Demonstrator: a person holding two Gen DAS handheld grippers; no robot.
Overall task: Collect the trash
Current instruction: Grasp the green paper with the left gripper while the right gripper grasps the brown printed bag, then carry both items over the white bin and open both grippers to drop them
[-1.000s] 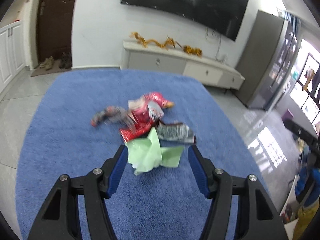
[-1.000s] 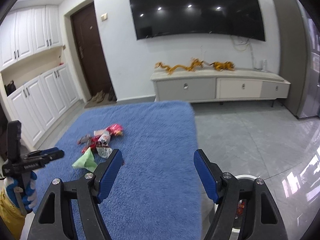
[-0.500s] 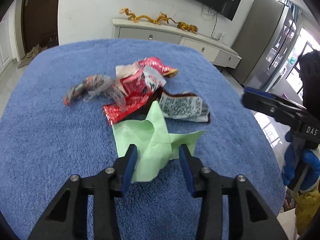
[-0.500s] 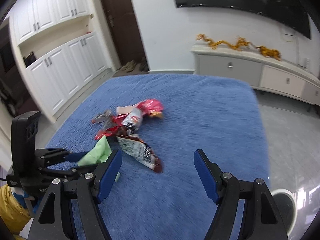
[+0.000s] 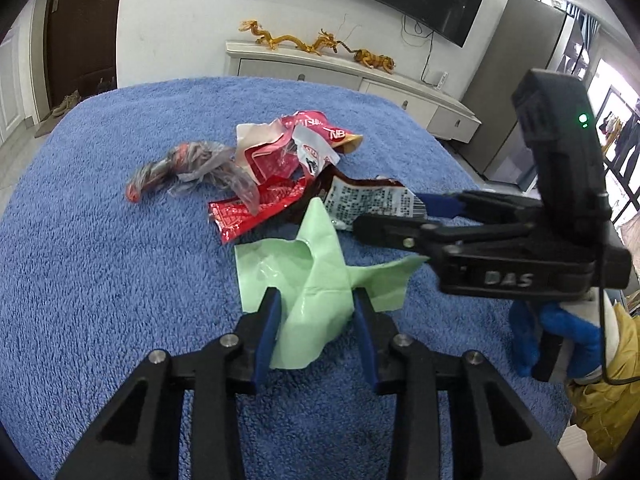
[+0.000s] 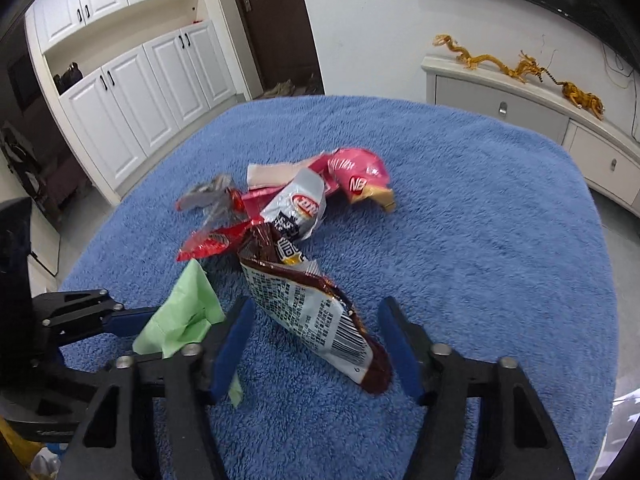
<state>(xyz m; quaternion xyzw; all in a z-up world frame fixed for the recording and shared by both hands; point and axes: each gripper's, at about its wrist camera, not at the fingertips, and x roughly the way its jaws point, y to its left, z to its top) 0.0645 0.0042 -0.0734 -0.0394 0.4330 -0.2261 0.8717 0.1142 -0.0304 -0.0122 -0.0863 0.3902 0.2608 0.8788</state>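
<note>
so, step: mid-grab on two bits of trash on the blue rug (image 5: 100, 280)
left gripper (image 5: 316, 312): just been closing, pinching the green paper (image 5: 312, 272)
right gripper (image 6: 316, 332): closing too, astride the brown wrapper (image 6: 316, 308) – not yet touching
next: squeeze, lift clear

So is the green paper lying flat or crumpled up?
Crumpled. The green paper stands up off the blue rug in creased folds, with a peak rising above its flatter edges.

A blue fleece-covered table (image 5: 100, 280) carries crumpled snack wrappers (image 5: 288, 156) and green paper (image 5: 316, 276).
</note>
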